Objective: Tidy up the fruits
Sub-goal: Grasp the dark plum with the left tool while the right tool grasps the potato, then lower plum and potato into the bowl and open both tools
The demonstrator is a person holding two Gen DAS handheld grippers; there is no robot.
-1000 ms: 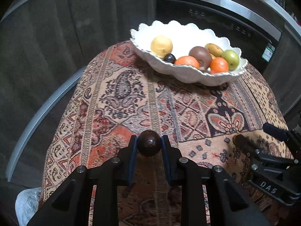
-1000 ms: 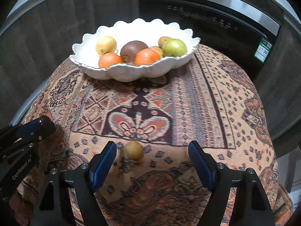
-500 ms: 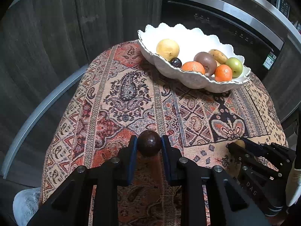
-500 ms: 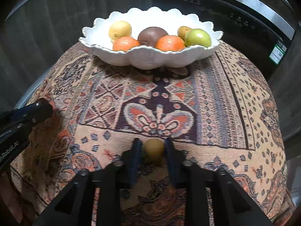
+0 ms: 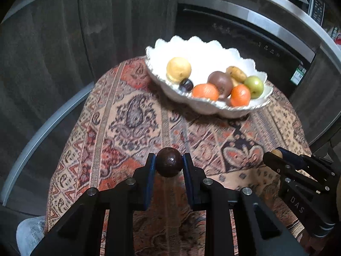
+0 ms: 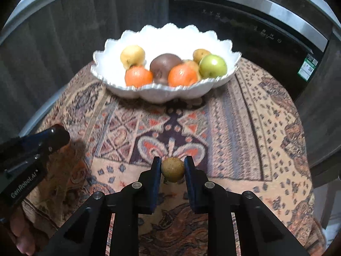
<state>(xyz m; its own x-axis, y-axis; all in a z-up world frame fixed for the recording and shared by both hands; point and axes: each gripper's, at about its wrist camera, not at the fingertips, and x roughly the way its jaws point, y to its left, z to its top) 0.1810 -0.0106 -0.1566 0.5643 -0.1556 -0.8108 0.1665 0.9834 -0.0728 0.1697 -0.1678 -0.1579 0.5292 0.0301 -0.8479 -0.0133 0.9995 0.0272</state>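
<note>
My left gripper (image 5: 169,163) is shut on a small dark brown round fruit (image 5: 169,164), held above the patterned cloth. A small tan-yellow round fruit (image 6: 172,169) sits clamped in my right gripper (image 6: 172,167), which is shut on it. At the far side of the table stands a white scalloped bowl (image 5: 204,49) (image 6: 170,36) holding several fruits: oranges, a green apple (image 6: 213,66), a yellow one, a brown one. In the left wrist view the right gripper (image 5: 275,155) shows at the right; in the right wrist view the left gripper (image 6: 59,135) shows at the left.
A patterned tablecloth (image 6: 245,128) (image 5: 127,117) covers the round table. Dark cabinet fronts and an oven (image 6: 245,21) with a steel trim stand behind it. A hand's fingers (image 6: 21,236) show at the lower left of the right wrist view.
My right gripper went from wide open around the tan fruit to shut on it, then lifted it slightly. The left gripper kept its hold on the dark fruit.
</note>
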